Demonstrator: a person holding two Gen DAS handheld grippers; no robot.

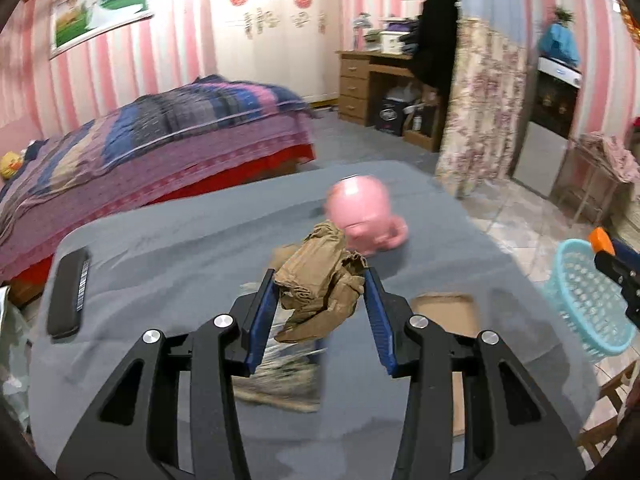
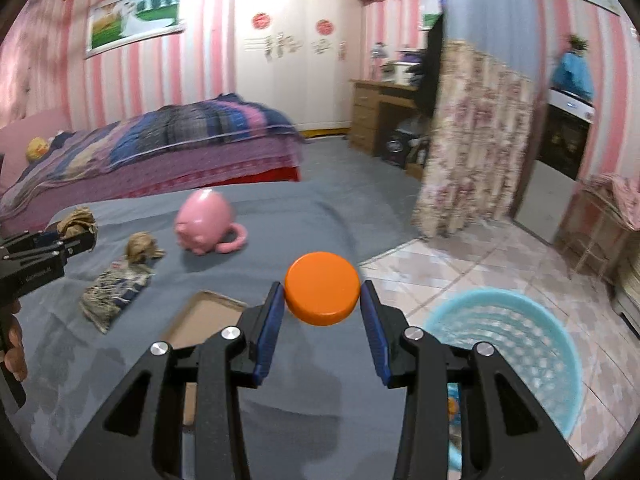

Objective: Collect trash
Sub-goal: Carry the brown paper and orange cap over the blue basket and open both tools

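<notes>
- Left gripper (image 1: 320, 286): fingers clenched on a crumpled brown paper wad (image 1: 320, 280), lifted above the grey table (image 1: 160, 248).
- Right gripper (image 2: 322, 294): fingers clamped on an orange disc (image 2: 322, 288); its underside is hidden.
- Blue basket (image 2: 516, 336): on the tiled floor beside the table, partly cut off behind the right gripper.
- Flat cardboard piece (image 2: 200, 320): half covered by the fingers.
- Second paper wad (image 2: 142, 246) and blurred wrapper (image 2: 114, 292): on the table.
- Pink pig-shaped piece (image 2: 206, 224): farther back, blurred.

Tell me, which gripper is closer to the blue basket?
Right. The right gripper, shut on an orange lid, is beside the blue basket. The left gripper, shut on crumpled brown paper, is farther off over the table.
</notes>
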